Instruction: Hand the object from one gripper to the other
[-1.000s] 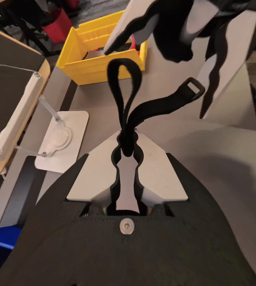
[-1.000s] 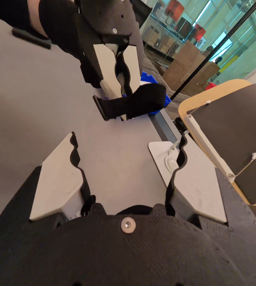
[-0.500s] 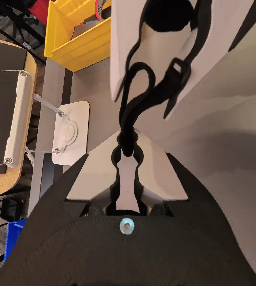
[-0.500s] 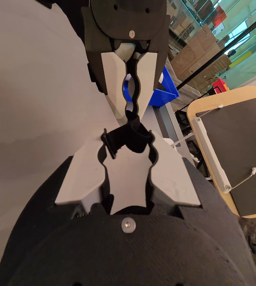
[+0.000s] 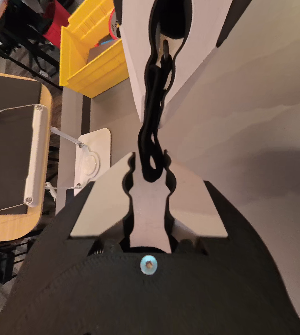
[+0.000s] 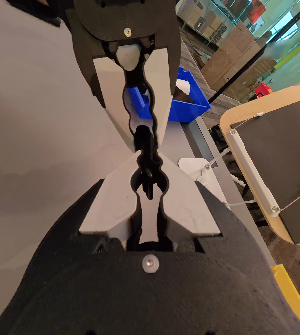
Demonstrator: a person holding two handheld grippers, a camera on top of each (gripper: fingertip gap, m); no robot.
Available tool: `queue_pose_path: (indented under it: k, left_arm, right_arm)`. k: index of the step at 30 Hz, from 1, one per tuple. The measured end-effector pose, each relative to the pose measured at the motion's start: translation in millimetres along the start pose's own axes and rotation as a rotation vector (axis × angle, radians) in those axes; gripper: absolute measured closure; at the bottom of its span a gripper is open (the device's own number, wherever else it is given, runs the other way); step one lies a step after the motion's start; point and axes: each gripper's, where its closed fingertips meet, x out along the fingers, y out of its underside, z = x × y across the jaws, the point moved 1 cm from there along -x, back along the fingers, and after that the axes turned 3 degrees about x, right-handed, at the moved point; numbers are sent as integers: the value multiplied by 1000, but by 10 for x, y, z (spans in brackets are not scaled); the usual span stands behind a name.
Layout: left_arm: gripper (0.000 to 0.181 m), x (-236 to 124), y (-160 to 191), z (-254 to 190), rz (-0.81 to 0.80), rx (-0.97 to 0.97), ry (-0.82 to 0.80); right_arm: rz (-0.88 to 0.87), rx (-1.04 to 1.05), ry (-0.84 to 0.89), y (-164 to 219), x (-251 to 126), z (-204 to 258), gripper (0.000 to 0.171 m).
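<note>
A black strap point(image 5: 150, 145) with a buckle hangs in the air between my two grippers, above the grey table point(image 5: 245, 117). My right gripper point(image 6: 149, 155) is shut on the strap point(image 6: 146, 141), and the buckle point(image 6: 148, 188) sits in the hollow behind its fingertips. In the left wrist view the right gripper point(image 5: 152, 121) comes in from the top, closed around the strap. My left gripper point(image 5: 150, 155) has its jaws parted, with the strap's folded end loose between them. It faces the right gripper tip to tip point(image 6: 145, 146).
A yellow bin point(image 5: 91, 63) with items stands at the table's far left edge. A blue bin point(image 6: 187, 107) stands at the other end. A white mount plate point(image 5: 94, 155) lies on the table, wired to a tan-edged dark board point(image 5: 9, 145) beside it. The grippers are tip to tip, or close to it.
My right gripper came in around the strap and shut on it. My left gripper, shut on the strap before, has parted its jaws.
</note>
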Motion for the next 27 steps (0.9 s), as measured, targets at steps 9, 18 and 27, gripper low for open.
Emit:
queue_pose_path:
  k: [9, 18, 27]
  left_arm:
    - [106, -152, -28, 102, -112, -143, -59]
    - [114, -436, -537, 348, -719, -577, -82]
    - [130, -640, -1103, 597, -1086, -665, -116]
  right_arm:
    - [-204, 151, 35, -94, -259, -224, 164]
    - [-945, 597, -16, -488, -801, -631, 164]
    - [-1305, 826, -193, -608, -796, -616, 163]
